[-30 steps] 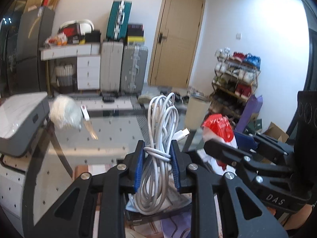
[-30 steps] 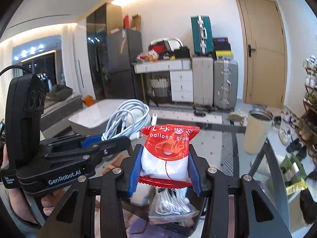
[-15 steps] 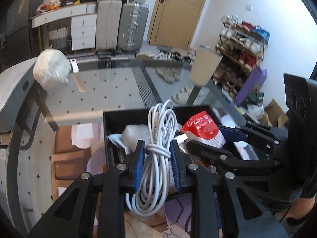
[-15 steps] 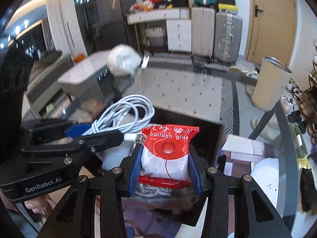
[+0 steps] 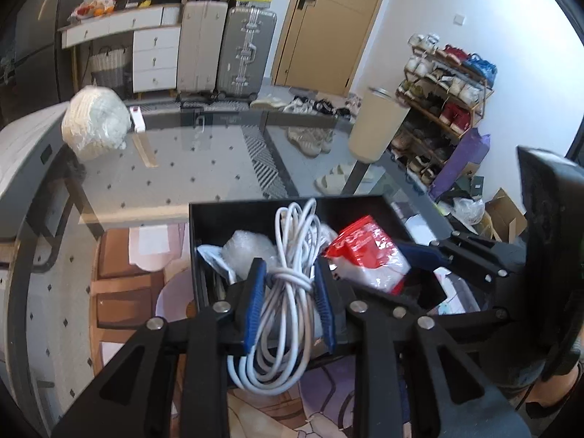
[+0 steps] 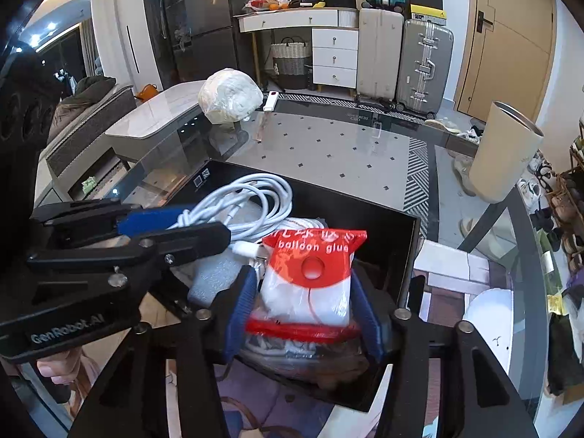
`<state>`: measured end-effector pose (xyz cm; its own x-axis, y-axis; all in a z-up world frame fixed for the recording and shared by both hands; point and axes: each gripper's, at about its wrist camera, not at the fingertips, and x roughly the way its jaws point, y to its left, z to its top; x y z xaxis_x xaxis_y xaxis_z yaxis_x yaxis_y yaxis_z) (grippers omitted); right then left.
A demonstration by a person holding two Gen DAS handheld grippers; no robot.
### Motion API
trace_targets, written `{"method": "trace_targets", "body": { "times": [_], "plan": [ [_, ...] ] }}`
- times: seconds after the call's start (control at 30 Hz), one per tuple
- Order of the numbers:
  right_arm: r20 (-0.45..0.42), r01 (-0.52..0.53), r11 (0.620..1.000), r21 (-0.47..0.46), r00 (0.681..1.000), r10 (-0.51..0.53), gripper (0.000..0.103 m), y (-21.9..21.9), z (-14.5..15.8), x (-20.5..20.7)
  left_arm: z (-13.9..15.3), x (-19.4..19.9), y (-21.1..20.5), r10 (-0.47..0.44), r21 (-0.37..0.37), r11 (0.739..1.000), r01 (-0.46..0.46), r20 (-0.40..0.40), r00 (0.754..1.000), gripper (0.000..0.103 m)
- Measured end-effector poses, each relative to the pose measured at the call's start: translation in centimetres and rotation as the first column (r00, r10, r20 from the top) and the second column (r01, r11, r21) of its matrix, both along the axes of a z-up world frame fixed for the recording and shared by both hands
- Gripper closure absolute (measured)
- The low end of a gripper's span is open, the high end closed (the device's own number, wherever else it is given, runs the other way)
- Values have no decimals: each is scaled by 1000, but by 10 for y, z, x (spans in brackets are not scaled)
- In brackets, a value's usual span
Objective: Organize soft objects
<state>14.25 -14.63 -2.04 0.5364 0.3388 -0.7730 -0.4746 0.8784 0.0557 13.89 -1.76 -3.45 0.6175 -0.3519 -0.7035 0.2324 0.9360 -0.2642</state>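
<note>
My left gripper [image 5: 288, 284] is shut on a coiled white cable [image 5: 292, 255] and holds it over the black box [image 5: 255, 211] on the glass table. The cable also shows in the right wrist view [image 6: 255, 200]. My right gripper [image 6: 303, 292] is shut on a red and white "balloon glue" packet [image 6: 310, 284], just above the same black box [image 6: 405, 255]. The packet also shows in the left wrist view [image 5: 365, 255]. Bubble wrap [image 5: 248, 252] and other bagged items lie inside the box.
A white wrapped bundle [image 5: 95, 124] and a small white stick [image 5: 137, 118] lie at the far left of the glass table [image 5: 204, 168]. A beige cylinder bin [image 6: 503, 149] stands at the far right. Suitcases, drawers and a shoe rack line the room behind.
Both grippers have tilted down and lowered with their loads, from above the table to just over the black box. Both stay shut.
</note>
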Motion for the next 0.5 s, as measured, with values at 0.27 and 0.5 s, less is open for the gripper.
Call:
{"method": "trace_targets", "body": {
  "times": [0.27, 0.5],
  "plan": [
    [89, 3, 997, 72, 996, -10, 26, -14, 25, -34, 32, -22, 10, 40, 10, 999, -41, 140, 989, 32],
    [314, 14, 972, 235, 945, -89, 2, -44, 47, -86, 54, -79, 24, 139, -6, 989, -150, 403, 905, 2]
  ]
}}
